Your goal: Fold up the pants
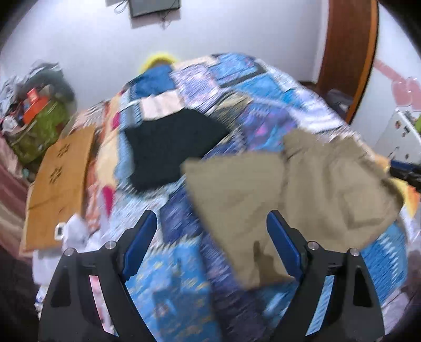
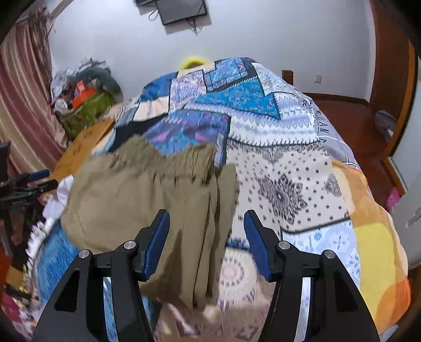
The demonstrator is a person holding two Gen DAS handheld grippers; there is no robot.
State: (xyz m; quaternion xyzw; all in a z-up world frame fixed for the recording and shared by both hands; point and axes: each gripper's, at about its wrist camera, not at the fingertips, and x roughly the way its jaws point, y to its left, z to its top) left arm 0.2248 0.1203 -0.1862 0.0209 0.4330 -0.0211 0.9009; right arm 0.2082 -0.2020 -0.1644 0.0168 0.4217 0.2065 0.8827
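Khaki pants (image 1: pixel 276 200) lie rumpled on a bed with a patterned blue quilt (image 1: pixel 236 86). In the left wrist view they lie to the right and ahead of my left gripper (image 1: pixel 211 221), which is open and empty, just above the quilt. In the right wrist view the pants (image 2: pixel 147 200) spread left and centre, and a leg runs down between the fingers of my right gripper (image 2: pixel 206 218), which is open. The left gripper (image 2: pixel 42 180) shows at that view's left edge.
A folded black garment (image 1: pixel 173 147) lies on the quilt beyond the pants. A cardboard box (image 1: pixel 58 184) and a cluttered green basket (image 1: pixel 39 126) stand left of the bed. A wall TV (image 2: pixel 181 10) hangs behind. A wooden door (image 1: pixel 350 52) is at right.
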